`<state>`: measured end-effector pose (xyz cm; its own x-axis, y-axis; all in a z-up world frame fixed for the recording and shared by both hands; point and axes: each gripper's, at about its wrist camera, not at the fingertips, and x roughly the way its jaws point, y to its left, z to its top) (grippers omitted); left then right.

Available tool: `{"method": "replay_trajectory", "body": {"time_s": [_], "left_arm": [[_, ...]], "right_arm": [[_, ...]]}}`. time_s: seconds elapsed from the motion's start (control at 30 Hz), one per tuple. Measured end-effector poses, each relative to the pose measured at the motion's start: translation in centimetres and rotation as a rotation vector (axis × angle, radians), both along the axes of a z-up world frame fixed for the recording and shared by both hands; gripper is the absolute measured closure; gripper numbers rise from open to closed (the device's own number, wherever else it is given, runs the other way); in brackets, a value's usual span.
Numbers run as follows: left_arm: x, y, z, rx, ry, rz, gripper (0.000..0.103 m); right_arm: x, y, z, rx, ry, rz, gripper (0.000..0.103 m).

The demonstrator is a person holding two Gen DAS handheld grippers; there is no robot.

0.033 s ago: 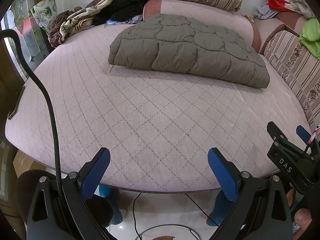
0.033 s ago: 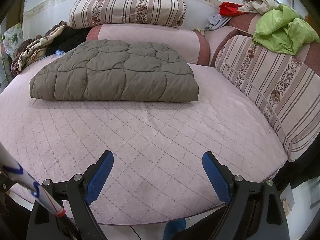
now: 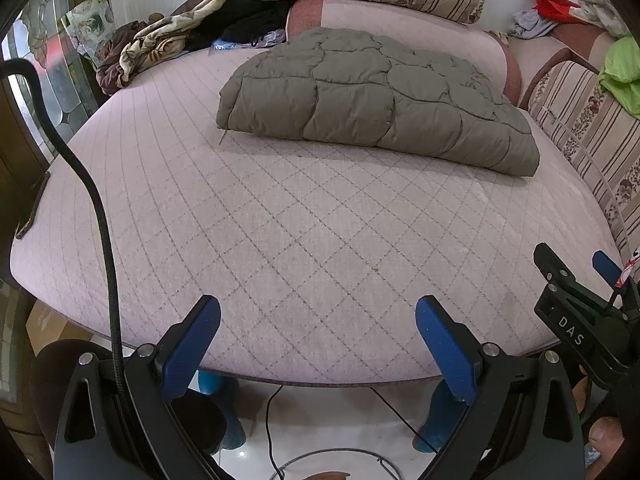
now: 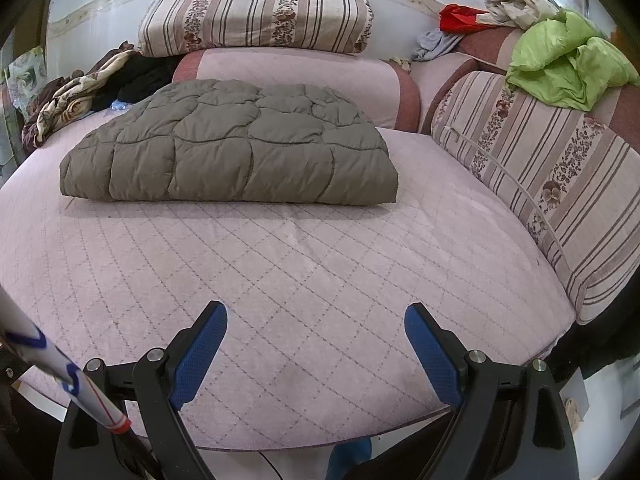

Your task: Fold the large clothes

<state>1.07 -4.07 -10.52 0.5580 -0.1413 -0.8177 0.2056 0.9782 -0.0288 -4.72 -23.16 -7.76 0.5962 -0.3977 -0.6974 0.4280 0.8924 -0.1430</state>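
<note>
Both grippers hang at the near edge of the pink quilted mattress point(image 3: 304, 240), left gripper point(image 3: 318, 334) and right gripper point(image 4: 316, 346) spread wide, holding nothing. Folded olive padded coat point(image 4: 232, 152) lies well beyond them, near the striped cushions point(image 4: 256, 12).

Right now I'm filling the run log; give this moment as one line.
olive quilted padded garment: folded on pink quilted bed | left gripper: open, empty | right gripper: open, empty

I see even, soft indoor light; faint shadow under quilted jacket point(image 4: 228, 148); sharp focus, heavy fisheye bend w/ dark corners.
</note>
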Motion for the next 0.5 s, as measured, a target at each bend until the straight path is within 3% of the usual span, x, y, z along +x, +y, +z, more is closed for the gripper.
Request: {"method": "replay_trajectory", "body": {"time_s": [0.5], "left_arm": [[0.47,0.87,0.14,0.013,-0.023,0.035,0.005]], "right_arm": [[0.32,0.14,0.37,0.004,-0.003,0.012,0.009]]}}
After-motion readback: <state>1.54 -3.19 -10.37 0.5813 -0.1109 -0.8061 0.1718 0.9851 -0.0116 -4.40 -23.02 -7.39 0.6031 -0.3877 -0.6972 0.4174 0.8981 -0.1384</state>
